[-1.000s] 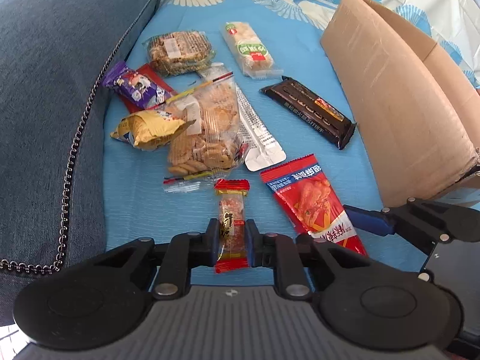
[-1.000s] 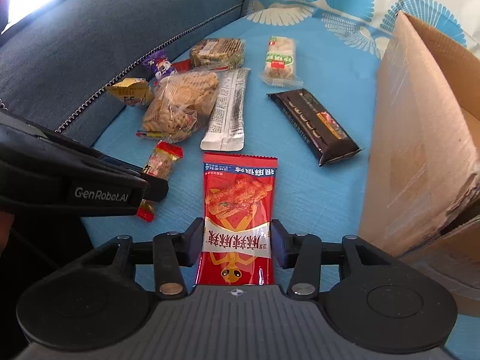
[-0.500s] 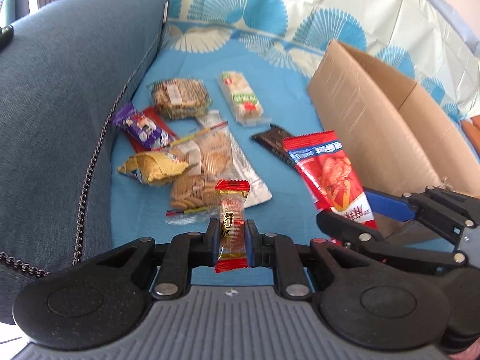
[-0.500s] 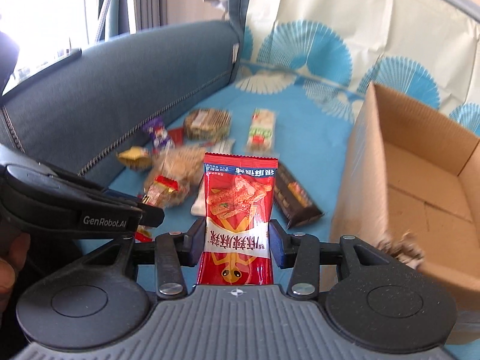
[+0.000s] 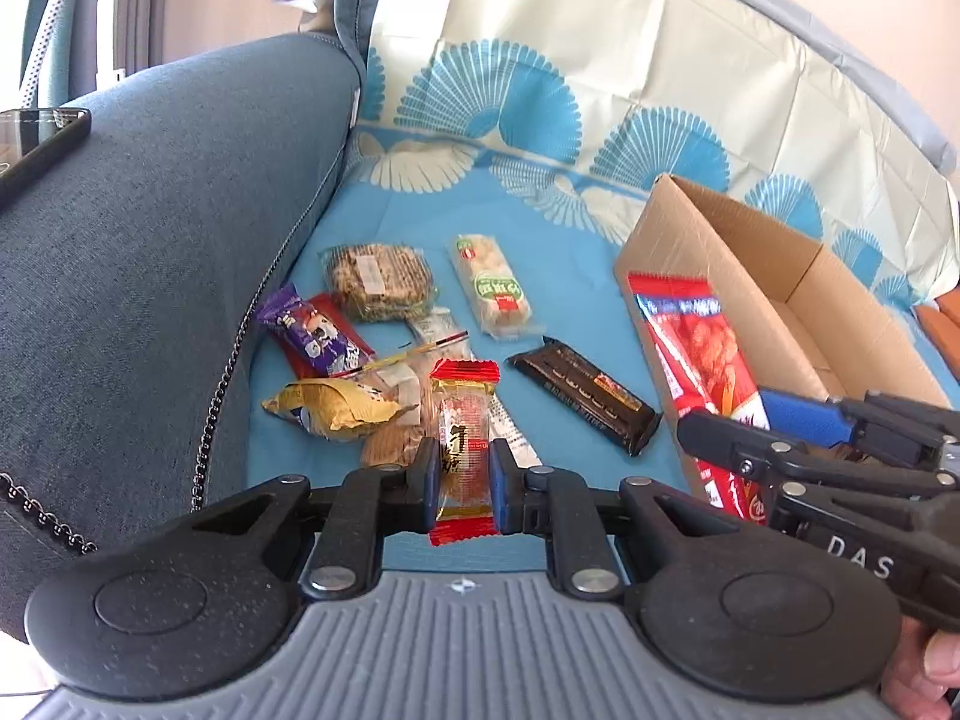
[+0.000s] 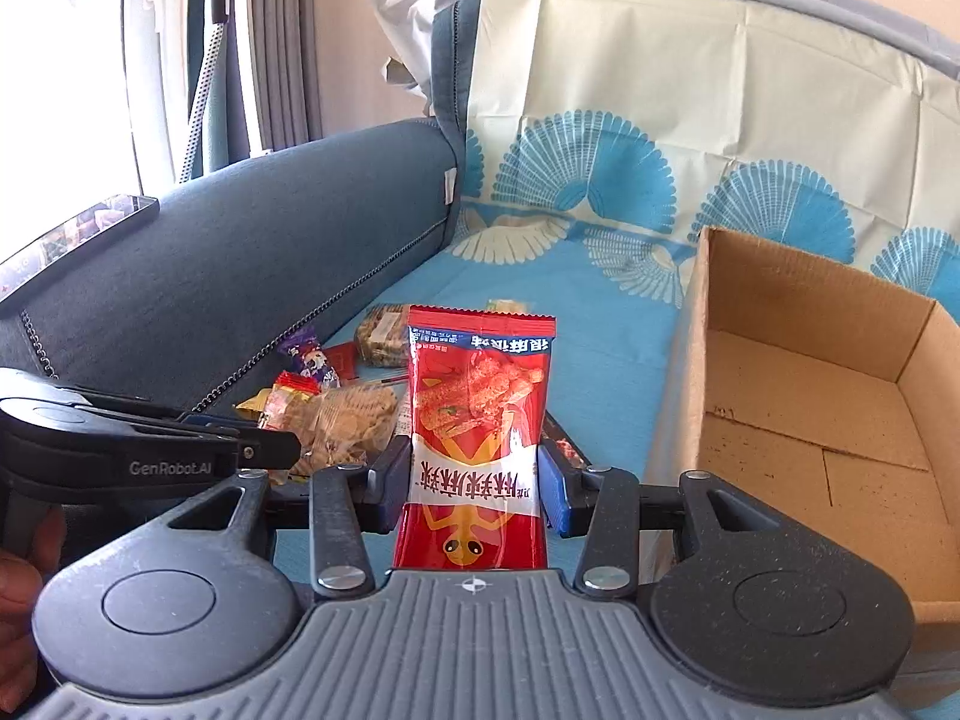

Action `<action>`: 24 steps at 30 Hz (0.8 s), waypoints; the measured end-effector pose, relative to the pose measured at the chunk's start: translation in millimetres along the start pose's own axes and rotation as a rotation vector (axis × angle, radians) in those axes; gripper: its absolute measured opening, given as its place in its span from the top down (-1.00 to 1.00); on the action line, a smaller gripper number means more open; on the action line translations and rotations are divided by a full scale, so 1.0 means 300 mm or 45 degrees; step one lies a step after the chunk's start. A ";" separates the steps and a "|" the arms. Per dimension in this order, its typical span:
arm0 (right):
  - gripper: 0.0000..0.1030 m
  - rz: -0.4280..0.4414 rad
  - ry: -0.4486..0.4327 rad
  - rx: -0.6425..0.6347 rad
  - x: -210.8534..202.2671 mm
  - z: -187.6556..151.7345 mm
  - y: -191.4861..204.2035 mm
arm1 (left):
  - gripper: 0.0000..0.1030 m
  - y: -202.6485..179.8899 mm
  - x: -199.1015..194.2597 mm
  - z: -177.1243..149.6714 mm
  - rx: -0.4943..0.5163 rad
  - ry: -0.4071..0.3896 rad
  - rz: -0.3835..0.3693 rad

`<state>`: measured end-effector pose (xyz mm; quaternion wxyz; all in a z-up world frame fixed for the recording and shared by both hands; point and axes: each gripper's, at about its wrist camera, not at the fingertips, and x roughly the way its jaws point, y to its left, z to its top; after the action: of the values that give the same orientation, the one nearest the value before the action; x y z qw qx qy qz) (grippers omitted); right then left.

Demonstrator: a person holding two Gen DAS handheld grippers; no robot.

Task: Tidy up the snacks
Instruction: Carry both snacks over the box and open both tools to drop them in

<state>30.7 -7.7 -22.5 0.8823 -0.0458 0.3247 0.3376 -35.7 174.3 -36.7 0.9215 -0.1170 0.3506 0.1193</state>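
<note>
My left gripper [image 5: 462,480] is shut on a small red-ended candy packet [image 5: 465,450], held upright above the blue sheet. My right gripper [image 6: 477,474] is shut on a red spicy-snack bag [image 6: 480,414], also lifted; that red bag [image 5: 696,354] and the right gripper [image 5: 798,438] show at the right of the left wrist view. An open cardboard box [image 6: 810,396] stands to the right, with nothing visible inside. On the sheet lie a dark chocolate bar [image 5: 585,396], a rice-cracker bar [image 5: 495,288], a round biscuit pack [image 5: 378,282], a purple wrapper [image 5: 306,330] and a yellow packet [image 5: 327,411].
A blue sofa arm [image 5: 156,240] rises on the left with a phone [image 5: 36,144] lying on top. A fan-patterned cloth [image 6: 690,132] covers the backrest. A clear cookie bag [image 6: 348,426] sits among the loose snacks. A hand [image 5: 924,672] grips the right tool.
Both grippers have risen and tilted up, each carrying its packet off the sheet. The red bag has left the sheet and now hangs beside the box.
</note>
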 end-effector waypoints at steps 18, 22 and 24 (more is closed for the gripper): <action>0.11 -0.025 -0.033 0.144 -0.049 0.008 -0.092 | 0.64 -0.026 0.020 -0.005 0.059 0.009 0.043; 0.11 0.056 -0.109 0.136 -0.083 0.023 -0.098 | 0.65 -0.033 0.012 -0.004 0.082 -0.003 0.047; 0.11 0.070 -0.125 0.144 -0.088 0.026 -0.106 | 0.64 -0.039 0.004 -0.004 0.099 -0.018 0.052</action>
<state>40.1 -44.7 -4.8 0.8887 0.0296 0.3007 0.3448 -32.0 163.2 -36.8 0.9251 -0.0730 0.3509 0.1252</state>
